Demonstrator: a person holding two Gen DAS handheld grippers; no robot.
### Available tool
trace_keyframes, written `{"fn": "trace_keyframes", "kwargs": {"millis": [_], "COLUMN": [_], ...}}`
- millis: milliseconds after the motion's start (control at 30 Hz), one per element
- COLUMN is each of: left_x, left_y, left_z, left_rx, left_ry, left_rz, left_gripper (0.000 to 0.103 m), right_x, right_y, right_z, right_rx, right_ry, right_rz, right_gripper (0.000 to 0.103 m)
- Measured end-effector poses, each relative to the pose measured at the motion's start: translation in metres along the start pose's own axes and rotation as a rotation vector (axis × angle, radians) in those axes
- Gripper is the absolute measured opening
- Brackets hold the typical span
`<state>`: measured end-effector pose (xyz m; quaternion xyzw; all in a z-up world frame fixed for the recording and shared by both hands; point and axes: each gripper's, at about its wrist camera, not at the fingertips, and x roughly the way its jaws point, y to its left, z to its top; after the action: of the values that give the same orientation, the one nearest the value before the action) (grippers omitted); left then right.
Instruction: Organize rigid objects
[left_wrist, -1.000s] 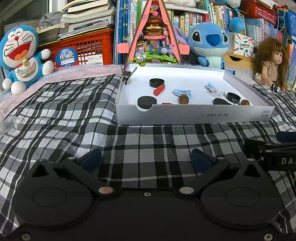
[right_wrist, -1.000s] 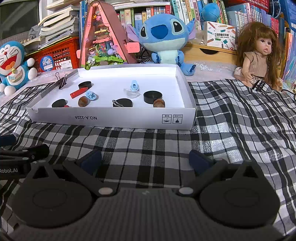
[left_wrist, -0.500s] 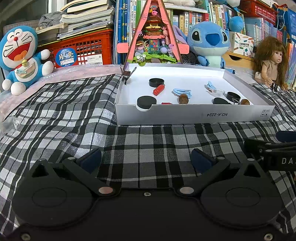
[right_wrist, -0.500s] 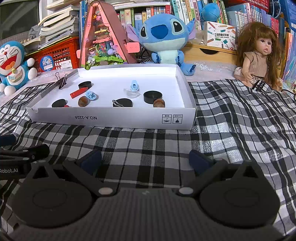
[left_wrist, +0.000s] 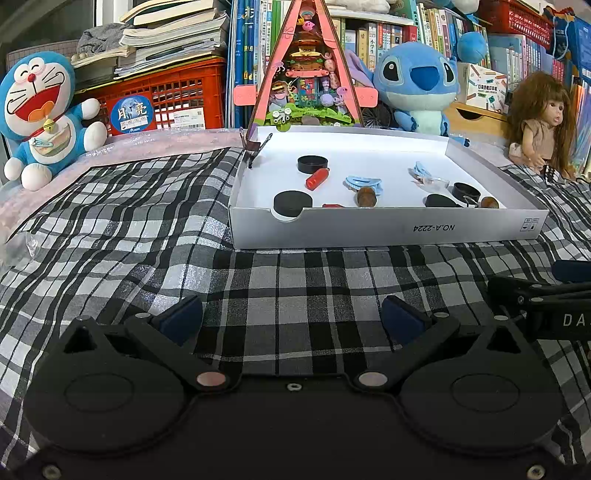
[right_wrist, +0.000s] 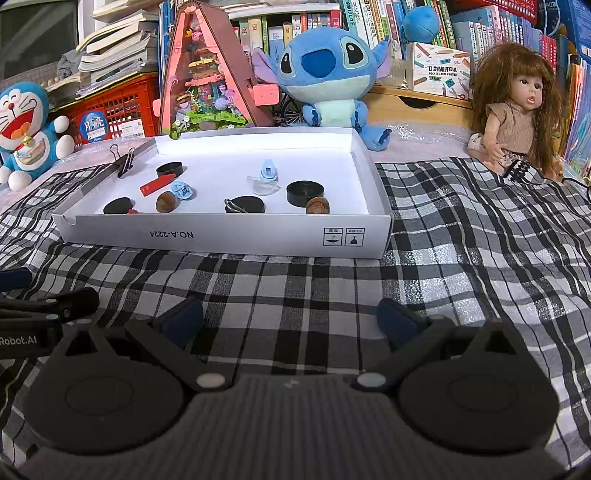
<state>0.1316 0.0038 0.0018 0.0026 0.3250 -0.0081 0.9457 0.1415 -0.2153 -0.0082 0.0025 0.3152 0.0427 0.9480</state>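
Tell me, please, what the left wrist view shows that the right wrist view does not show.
Only the left wrist view: the left gripper itself, jaws open, and crumpled clear plastic at the cloth's left edge. Only the right wrist view: the right gripper, also open, and the checked cloth right of the box. Both share the white box with its red cylinder, black caps, and the blue plush behind.

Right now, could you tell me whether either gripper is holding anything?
Nothing is held. The left gripper and right gripper are both open over the cloth.
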Motion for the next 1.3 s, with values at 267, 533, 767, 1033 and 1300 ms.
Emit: {"fn": "trace_keyframes", "kwargs": {"millis": [267, 533, 767, 1033, 1300], "left_x": [0.0, -0.0003, -0.0004, -0.0005, -0.001], "left_y": [0.0003, 0.0003, 0.0003, 0.0004, 0.0015], "left_z": [-0.0002, -0.0002, -0.0001, -0.0001, -0.0003], "left_rx": [-0.001, -0.001, -0.001, -0.001, -0.009], "left_ry": [0.0, 0.0, 0.0, 0.0, -0.003], "left_rz": [0.0, 0.0, 0.0, -0.001, -0.007], "left_gripper": [0.103, 0.103, 0.103, 0.103, 0.103], "right_x": [-0.0002, -0.0003, -0.0003, -0.0001, -0.0001], "right_y": [0.0, 0.0001, 0.0, -0.0004, -0.0003], "right_z": [0.0003, 0.0004, 0.0004, 0.0006, 0.0005], "right_rx": [0.0, 0.0, 0.0, 0.0, 0.0], "right_ry": [0.0, 0.0, 0.0, 0.0, 0.0], "right_rz": [0.0, 0.0, 0.0, 0.0, 0.0], "right_gripper": [0.103, 0.103, 0.103, 0.103, 0.103]}}
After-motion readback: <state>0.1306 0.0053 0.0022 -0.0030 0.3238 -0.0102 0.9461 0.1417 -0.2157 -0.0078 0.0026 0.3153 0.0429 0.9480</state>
